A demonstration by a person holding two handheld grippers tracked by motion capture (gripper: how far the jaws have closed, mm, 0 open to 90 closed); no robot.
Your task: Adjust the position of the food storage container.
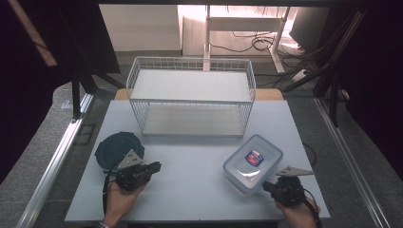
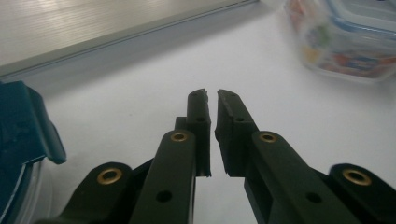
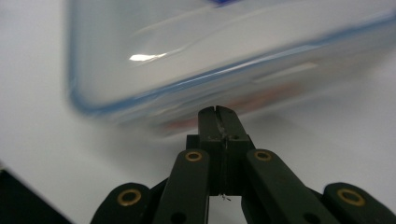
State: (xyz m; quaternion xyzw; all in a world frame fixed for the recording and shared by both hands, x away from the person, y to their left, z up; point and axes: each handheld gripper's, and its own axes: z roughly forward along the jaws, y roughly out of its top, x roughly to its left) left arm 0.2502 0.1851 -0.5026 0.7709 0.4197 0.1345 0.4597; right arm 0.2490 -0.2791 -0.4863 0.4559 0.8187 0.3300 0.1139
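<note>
A clear rectangular box with a blue-rimmed lid lies on the white table at the right. My right gripper sits just in front of its near corner, shut and empty. In the right gripper view the box looms blurred just beyond the closed tips. A round dark blue lidded container rests at the left. My left gripper lies beside it, pointing right. Its jaws stand almost together with only a thin slit and hold nothing. The blue container's edge and the clear box flank them.
A white wire basket rack with two levels stands at the back middle of the table. Metal rails run along the floor on both sides. Cables and a desk frame lie beyond the table's far edge.
</note>
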